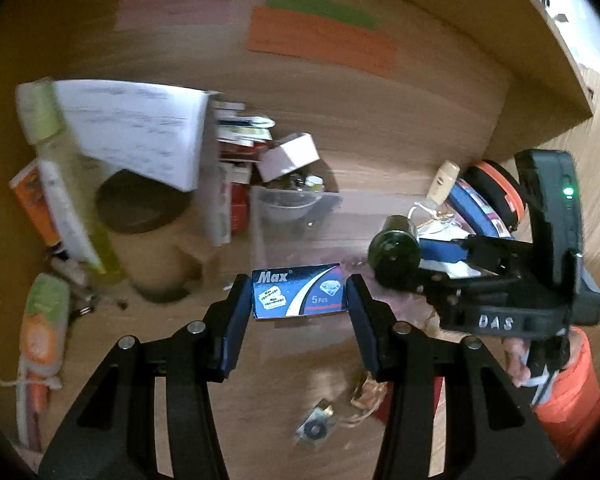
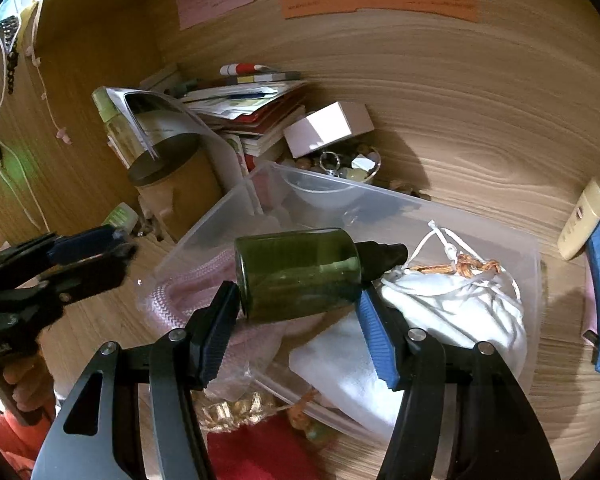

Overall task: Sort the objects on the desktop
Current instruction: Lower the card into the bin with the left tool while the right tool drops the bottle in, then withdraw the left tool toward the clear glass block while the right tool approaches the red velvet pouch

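Cluttered wooden desk (image 2: pixel 480 152), paper notes on its back wall. Left gripper (image 1: pixel 298 300) pinches a small blue cardboard razor-blade box (image 1: pixel 299 291), lifted above the desk's front part. Right gripper (image 2: pixel 298 312) clamps a dark green glass bottle (image 2: pixel 300 272) sideways over the clear plastic bin (image 2: pixel 538 256). Held by base and shoulder, the round bottle could likely slip out, striking the bin's wall.

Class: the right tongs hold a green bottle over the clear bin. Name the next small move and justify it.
Probably lower and release: the green bottle lies sideways, clamped in the right tongs, above the clear bin, over a white pouch and pink cloth.
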`<action>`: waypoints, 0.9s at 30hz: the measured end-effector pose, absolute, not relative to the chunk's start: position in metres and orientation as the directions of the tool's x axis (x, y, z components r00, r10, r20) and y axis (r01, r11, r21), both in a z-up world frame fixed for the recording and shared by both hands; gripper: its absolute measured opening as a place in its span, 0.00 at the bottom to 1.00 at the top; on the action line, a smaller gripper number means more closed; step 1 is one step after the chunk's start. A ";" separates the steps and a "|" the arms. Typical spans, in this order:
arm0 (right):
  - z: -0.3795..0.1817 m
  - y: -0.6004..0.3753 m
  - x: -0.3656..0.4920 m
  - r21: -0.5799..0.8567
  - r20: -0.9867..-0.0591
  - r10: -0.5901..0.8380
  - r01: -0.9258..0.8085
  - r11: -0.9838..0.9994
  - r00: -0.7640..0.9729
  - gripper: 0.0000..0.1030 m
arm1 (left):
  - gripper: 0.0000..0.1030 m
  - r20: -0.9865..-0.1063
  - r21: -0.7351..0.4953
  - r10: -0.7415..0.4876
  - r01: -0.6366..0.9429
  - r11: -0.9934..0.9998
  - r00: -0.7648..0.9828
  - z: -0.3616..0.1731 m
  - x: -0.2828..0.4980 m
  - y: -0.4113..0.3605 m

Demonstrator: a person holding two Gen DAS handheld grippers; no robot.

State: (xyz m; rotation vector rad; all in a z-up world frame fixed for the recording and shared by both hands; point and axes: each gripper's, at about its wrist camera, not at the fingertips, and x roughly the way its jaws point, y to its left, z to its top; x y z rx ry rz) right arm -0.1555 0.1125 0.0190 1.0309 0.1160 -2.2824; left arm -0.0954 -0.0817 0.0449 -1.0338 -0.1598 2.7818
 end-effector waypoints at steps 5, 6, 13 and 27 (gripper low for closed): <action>0.019 0.111 -0.154 0.161 -0.710 -0.493 0.565 -0.809 -0.503 0.54 | 0.46 -0.657 -0.160 0.206 -0.133 -0.978 -0.725 0.039 -0.111 -0.071; 0.020 0.111 -0.153 0.160 -0.712 -0.489 0.562 -0.811 -0.504 0.55 | 0.46 -0.659 -0.168 0.214 -0.137 -0.976 -0.721 0.038 -0.113 -0.071; 0.023 0.115 -0.148 0.170 -0.713 -0.495 0.562 -0.809 -0.497 0.55 | 0.46 -0.674 -0.197 0.239 -0.142 -0.970 -0.699 0.036 -0.120 -0.073; 0.042 0.120 -0.097 0.106 -0.677 -0.499 0.599 -0.794 -0.542 0.65 | 0.49 -0.653 -0.179 0.245 -0.168 -0.969 -0.716 0.048 -0.094 -0.067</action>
